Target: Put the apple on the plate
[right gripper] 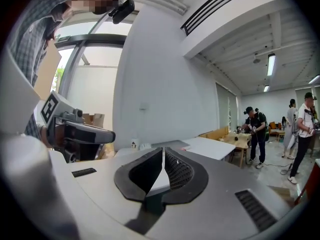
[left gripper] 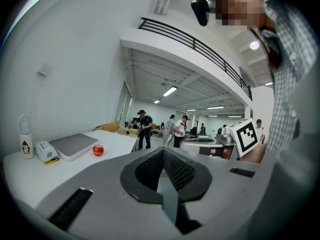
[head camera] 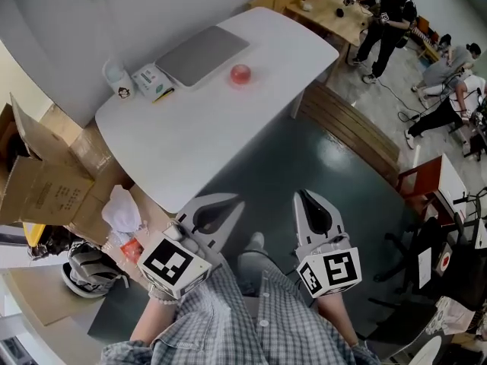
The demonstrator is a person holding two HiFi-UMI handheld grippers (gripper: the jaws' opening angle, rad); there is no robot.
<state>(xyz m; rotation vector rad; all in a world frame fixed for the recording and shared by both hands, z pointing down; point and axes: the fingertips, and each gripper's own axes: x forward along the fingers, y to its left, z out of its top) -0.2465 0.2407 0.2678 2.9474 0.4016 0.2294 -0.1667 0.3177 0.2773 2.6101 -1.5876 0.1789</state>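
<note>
Apple (head camera: 240, 74) looks firm, smooth, fairly light; I'd pinch its widest middle. My left gripper (left gripper: 163, 156) and right gripper (right gripper: 163, 154) are closed, empty.

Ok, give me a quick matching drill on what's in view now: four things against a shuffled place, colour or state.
Things:
1. apple
2. flat slab
3. white bottle
4. left gripper

Descriptions:
A. fingers together, nothing between them
B. red, on the table, right of the slab in the head view
C. upright near the table's left end, beside a small box
D. grey, lying between the small box and the apple

Pairs: 1-B, 2-D, 3-C, 4-A
</note>
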